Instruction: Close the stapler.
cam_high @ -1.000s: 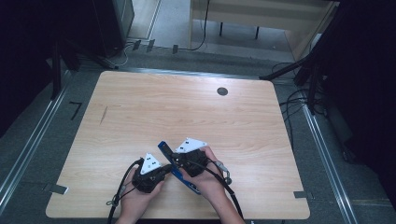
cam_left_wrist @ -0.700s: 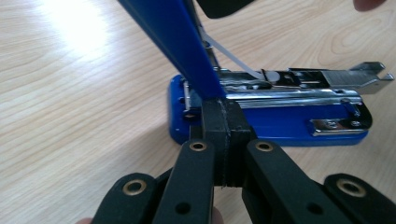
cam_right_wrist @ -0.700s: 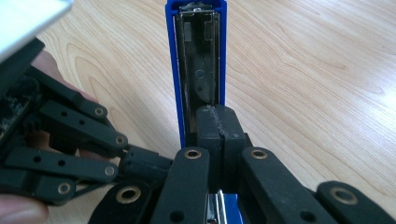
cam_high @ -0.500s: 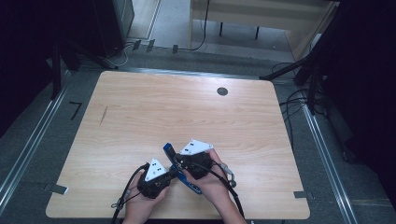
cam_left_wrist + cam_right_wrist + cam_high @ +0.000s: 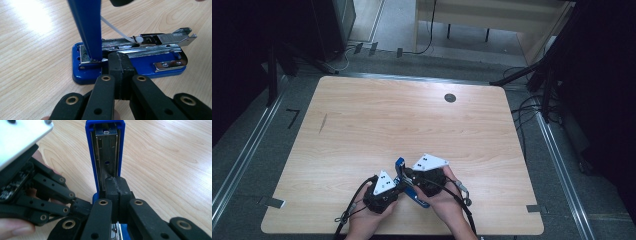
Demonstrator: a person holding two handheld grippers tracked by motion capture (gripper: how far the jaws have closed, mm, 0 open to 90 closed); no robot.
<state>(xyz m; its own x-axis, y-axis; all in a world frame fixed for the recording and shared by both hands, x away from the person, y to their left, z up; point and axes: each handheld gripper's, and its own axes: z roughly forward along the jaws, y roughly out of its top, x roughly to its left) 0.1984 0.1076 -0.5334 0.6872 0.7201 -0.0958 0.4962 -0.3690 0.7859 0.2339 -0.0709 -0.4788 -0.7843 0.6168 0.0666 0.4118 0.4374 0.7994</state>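
**Bright tabletop, dark surroundings**

Lit from above in the high view: pale wooden table (image 5: pixel 422 125) evenly bright, floor and corners sunk into near-black. Soft and slightly grainy overall, with short, faint shadows beneath the hands. In the left gripper view, a washed-out glare patch on the wood at upper left; blue stapler (image 5: pixel 130 62) sharp, its raised blue lid blurred by closeness, chrome glinting. In the right gripper view, a white sheen at right, a blown-out grey plate (image 5: pixel 22 137) top left, and soft near jaws.

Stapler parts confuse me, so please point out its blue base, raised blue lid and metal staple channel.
blue base (image 5: pixel 105 73), left gripper view, front edge.
raised blue lid (image 5: pixel 87 25), left gripper view, outer face.
metal staple channel (image 5: pixel 150 48), left gripper view, top rail.
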